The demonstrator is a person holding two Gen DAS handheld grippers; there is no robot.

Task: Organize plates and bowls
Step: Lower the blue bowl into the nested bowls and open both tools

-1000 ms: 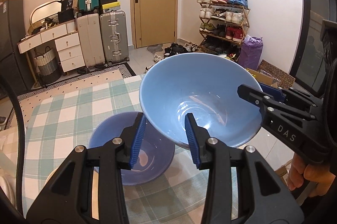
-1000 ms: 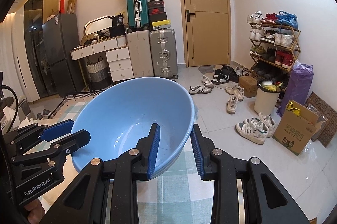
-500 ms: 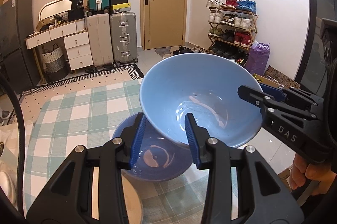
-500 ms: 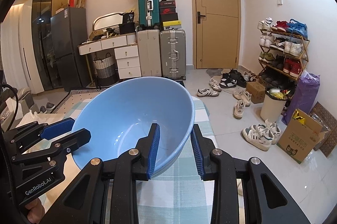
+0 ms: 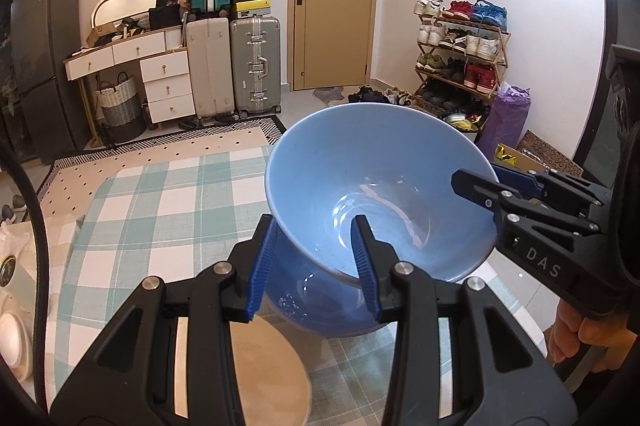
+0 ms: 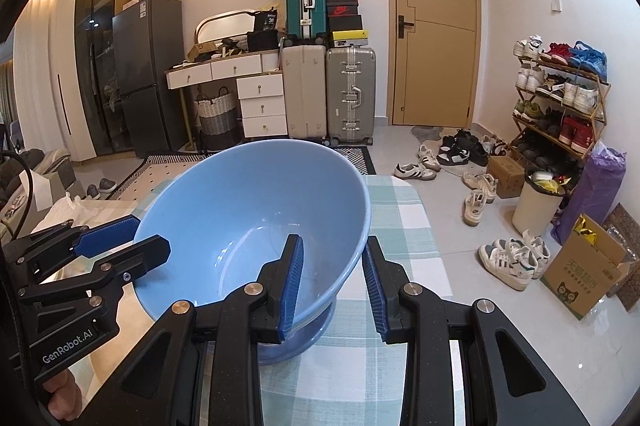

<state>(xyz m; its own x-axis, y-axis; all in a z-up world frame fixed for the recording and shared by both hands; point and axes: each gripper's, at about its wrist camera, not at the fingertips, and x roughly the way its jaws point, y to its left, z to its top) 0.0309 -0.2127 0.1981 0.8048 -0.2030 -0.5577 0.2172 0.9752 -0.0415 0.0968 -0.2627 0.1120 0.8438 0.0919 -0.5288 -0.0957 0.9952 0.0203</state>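
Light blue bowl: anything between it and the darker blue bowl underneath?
Nothing visible. The light blue bowl, rim clamped by the left gripper and the right gripper, hangs tilted right above the darker blue bowl on the checked tablecloth.

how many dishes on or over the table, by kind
large light blue bowl, held up by both grippers: 1
darker blue bowl beneath it: 1
beige plate on the table: 1
white dish at the left edge, partly cut off: 1
total: 4
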